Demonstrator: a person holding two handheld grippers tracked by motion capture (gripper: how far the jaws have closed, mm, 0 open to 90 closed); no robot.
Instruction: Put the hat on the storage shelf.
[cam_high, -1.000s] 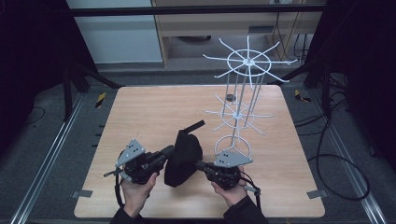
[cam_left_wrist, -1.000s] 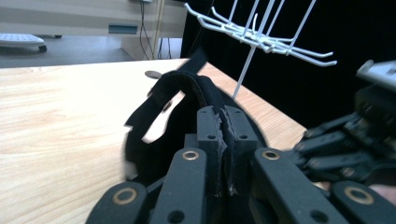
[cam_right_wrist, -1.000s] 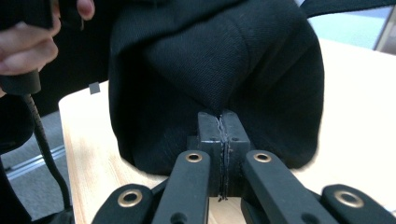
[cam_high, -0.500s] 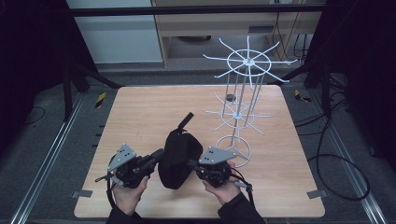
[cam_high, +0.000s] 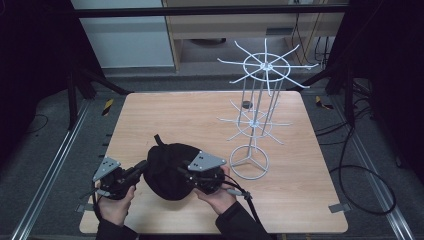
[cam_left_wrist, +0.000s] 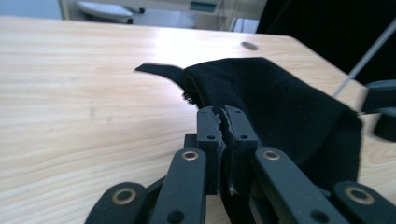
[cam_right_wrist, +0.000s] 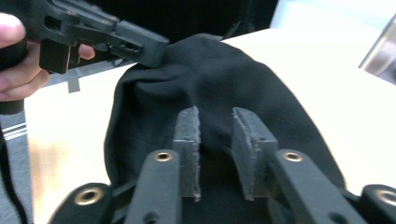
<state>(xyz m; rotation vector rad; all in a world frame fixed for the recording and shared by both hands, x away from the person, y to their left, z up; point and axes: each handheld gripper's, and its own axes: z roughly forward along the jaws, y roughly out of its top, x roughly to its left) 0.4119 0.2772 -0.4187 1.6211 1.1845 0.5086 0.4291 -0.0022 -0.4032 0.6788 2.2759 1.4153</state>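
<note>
My left gripper (cam_left_wrist: 223, 122) still pinching cap (cam_high: 167, 170) edge, right gripper (cam_right_wrist: 215, 122) jaws just opened, cap lower, nearer me

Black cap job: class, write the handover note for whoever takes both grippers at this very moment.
Left gripper: shut on the edge of the black cap.
Right gripper: jaws have just been opening, pads apart, cloth between them but not pinched.
Cap: near the table front edge, between the grippers, left of the white wire rack.
Done: cap gripped on one side.
Left, probably: regrip with the right gripper and hang the cap on a rack arm; none holds it yet.
</note>
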